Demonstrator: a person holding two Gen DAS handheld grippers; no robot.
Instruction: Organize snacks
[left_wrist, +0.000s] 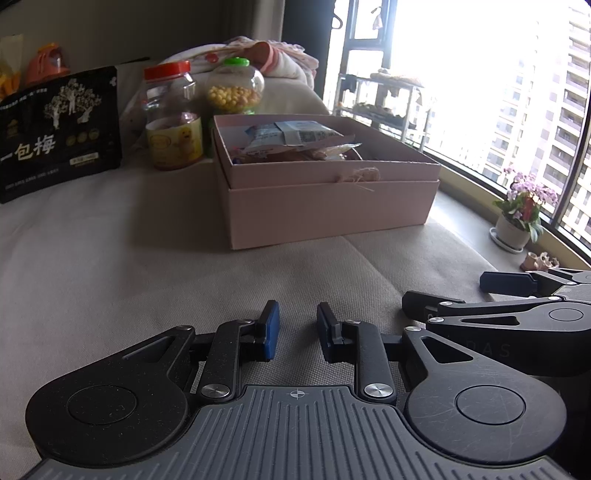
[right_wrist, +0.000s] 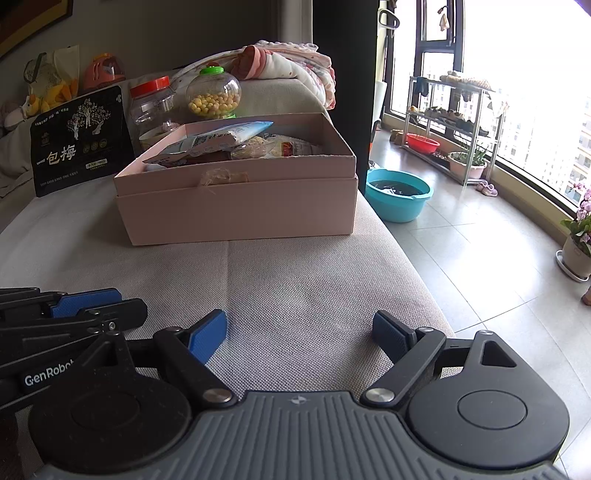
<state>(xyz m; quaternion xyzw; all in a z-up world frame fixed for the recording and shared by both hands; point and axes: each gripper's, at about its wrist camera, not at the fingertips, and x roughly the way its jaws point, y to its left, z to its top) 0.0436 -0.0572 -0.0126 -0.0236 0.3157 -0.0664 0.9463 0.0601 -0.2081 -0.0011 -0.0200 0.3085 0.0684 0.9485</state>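
1. resting low over the sofa cushion, the left gripper has its fingers a little apart, pinching nothing; the right gripper has its fingers spread wide, empty.
2. the pink box already holds several snack packets.
3. left outside, behind the box: the black plum bag, the red-lidded jar and the green-lidded jar.
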